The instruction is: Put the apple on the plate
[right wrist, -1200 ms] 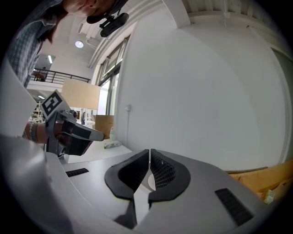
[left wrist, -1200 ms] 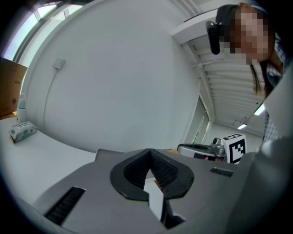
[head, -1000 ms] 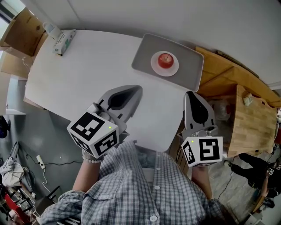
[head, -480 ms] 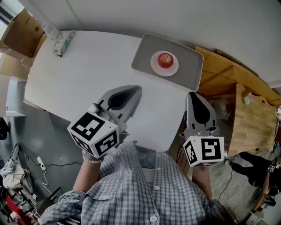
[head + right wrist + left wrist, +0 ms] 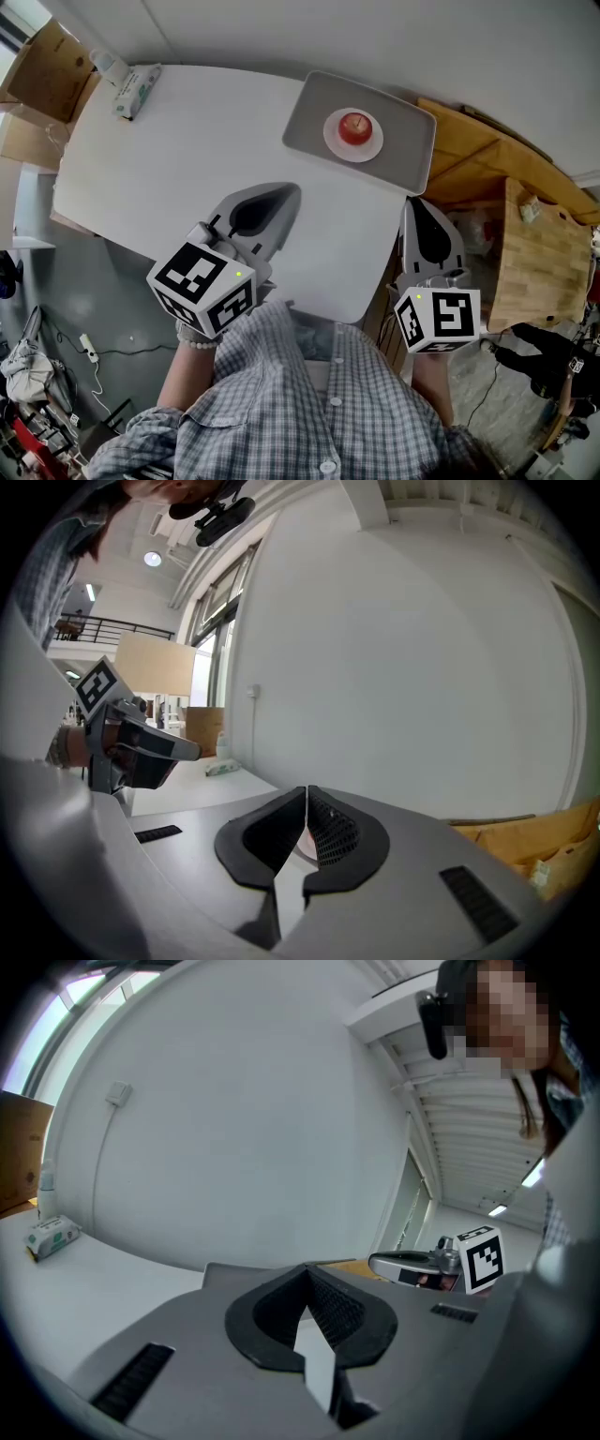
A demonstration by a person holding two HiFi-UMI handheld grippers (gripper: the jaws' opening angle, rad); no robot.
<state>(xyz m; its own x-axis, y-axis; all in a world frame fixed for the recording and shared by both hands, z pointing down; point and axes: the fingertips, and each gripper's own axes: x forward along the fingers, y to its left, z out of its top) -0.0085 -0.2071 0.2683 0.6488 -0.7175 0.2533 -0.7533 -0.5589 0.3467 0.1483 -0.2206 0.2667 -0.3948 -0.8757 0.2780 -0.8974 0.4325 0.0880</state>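
A red apple [image 5: 354, 126] rests on a small white plate [image 5: 337, 142], which stands on a grey tray [image 5: 309, 114] at the far right of the white table [image 5: 187, 141]. Both grippers hang near the table's front edge, well short of the tray. My left gripper [image 5: 292, 190] is shut and empty over the table; its jaw tips meet in the left gripper view [image 5: 306, 1267]. My right gripper [image 5: 415, 201] is also shut and empty, just off the table's right edge [image 5: 307, 789]. Through its jaws a sliver of the plate [image 5: 304, 846] shows.
A pack of wipes [image 5: 137, 87] and a small bottle [image 5: 110, 65] lie at the table's far left corner, with cardboard boxes [image 5: 42, 66] beyond. A wooden bench [image 5: 525, 253] stands to the right of the table. Cables and clutter cover the floor at the left.
The right gripper has drifted slightly to the right and toward me. The left gripper, apple and plate stay where they were.
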